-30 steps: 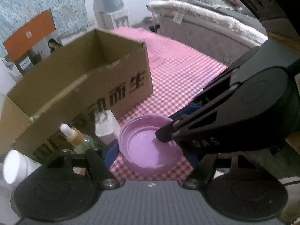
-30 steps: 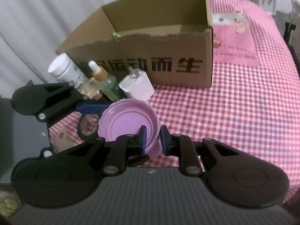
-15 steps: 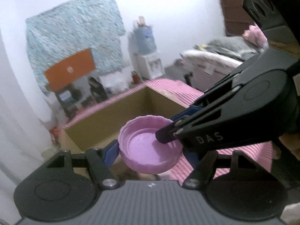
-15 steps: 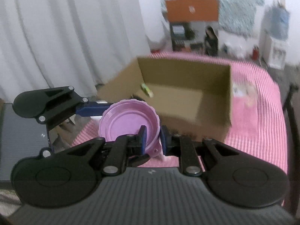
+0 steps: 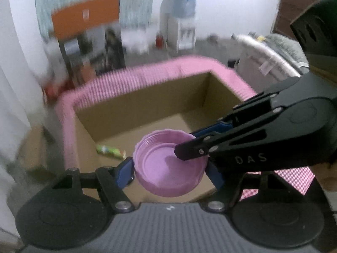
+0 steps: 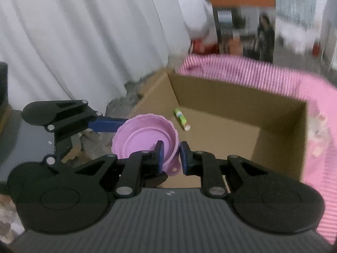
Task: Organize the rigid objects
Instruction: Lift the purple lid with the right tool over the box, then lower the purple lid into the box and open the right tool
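**Item: purple lid, in transit over box**

Left gripper (image 5: 168, 168) is clamping the purple lid (image 5: 168, 164) across its width; right gripper (image 6: 171, 155) is pinching the lid's rim wall. Lid is hanging above the cardboard box (image 6: 221, 130), beyond which a small green tube (image 6: 181, 121) is lying. Advice: lower level, release both together.

A round lilac plastic lid (image 5: 168, 166), shallow, with a scalloped rim and threaded inner wall, hangs hollow side up and slightly tilted above the near edge of an open brown cardboard box (image 5: 147, 105). On the box floor lies a small green tube (image 6: 181, 119) with a white cap, on its side near the left wall.
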Tool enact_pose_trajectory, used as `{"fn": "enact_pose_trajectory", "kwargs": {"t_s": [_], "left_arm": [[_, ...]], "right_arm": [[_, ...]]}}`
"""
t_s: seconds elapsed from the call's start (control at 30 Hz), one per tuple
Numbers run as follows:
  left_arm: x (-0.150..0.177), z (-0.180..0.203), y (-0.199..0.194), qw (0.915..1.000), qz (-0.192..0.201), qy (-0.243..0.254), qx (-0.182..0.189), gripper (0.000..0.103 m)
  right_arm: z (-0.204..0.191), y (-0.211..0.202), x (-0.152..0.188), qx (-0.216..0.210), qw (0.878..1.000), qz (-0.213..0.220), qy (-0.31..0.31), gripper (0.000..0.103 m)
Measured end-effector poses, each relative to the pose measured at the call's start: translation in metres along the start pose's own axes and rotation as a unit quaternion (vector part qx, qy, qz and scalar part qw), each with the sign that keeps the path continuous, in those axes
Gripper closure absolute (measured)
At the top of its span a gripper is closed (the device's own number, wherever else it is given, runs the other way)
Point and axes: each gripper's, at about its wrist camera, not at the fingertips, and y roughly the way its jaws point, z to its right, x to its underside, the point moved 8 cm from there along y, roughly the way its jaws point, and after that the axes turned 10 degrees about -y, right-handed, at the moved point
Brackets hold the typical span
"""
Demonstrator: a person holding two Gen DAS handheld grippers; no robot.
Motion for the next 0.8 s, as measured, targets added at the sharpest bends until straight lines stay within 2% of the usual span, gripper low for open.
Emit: {"fn": "enact_pose_trajectory", "kwargs": {"t_s": [0.07,0.23,0.43,0.7,0.8], "left_arm": [[-0.001,-0.009,0.024,0.9993,-0.036,-0.013,0.003,0.028],[0.004,-0.024,0.062,0.9952,-0.096,-0.021,-0.001,0.028],[0.015,-0.031,0.087,0.9872,-0.157,-0.024,-0.009,0.028],[0.025,-0.033,0.098,0.9814,-0.190,-0.016,-0.020,0.028],[0.024,-0.033,0.098,0.9806,-0.194,-0.026,-0.013,0.023]], "right_arm": [[0.014,0.025,-0.003,-0.015,0.999,-0.034,0.022,0.087],[0.035,0.073,0.003,-0.040,0.993,-0.099,0.058,0.087],[0.039,0.107,0.020,-0.058,0.983,-0.158,0.078,0.086],[0.041,0.129,0.034,-0.079,0.972,-0.200,0.096,0.086],[0.043,0.135,0.036,-0.081,0.970,-0.208,0.100,0.086]]}}
